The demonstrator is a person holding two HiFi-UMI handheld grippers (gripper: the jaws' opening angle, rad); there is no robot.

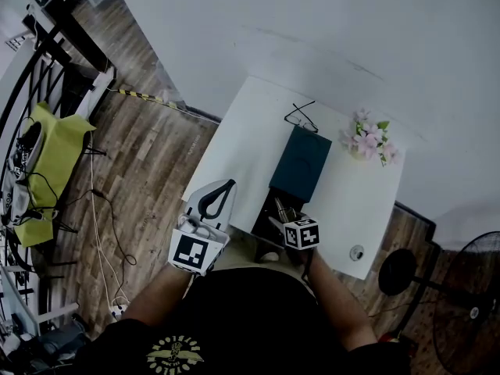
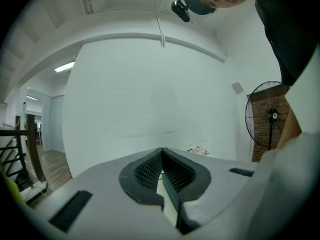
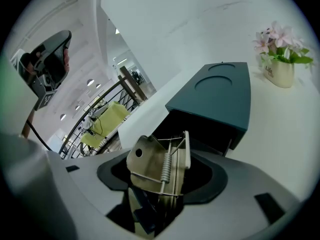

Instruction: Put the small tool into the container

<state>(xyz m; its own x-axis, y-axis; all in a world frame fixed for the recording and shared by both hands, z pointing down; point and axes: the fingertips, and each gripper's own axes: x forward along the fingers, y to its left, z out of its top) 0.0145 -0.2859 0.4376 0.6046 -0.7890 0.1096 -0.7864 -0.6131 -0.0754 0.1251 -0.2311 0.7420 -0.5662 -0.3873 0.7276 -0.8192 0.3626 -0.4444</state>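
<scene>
A dark teal box (image 1: 301, 165) lies on the white table (image 1: 234, 143), its drawer (image 1: 269, 213) pulled out toward me. My right gripper (image 1: 281, 209) hangs tilted down over that drawer. In the right gripper view a small metal tool with a coil spring (image 3: 159, 165) sits between the jaws of the right gripper (image 3: 165, 161). The jaws stand wide, with dark gaps on both sides of the tool, so the gripper is open. The box (image 3: 220, 96) and its dark drawer mouth (image 3: 200, 131) lie just beyond. My left gripper (image 1: 226, 186) (image 2: 162, 151) is held level at the table's left edge, shut and empty.
Black-rimmed glasses (image 1: 301, 118) lie behind the box. A small pot of pink flowers (image 1: 367, 141) (image 3: 280, 66) stands at the back right. A small round object (image 1: 357, 252) rests near the front right corner. A standing fan (image 1: 469, 303) is on the right. A stair railing and yellow cloth (image 1: 55, 155) are on the left.
</scene>
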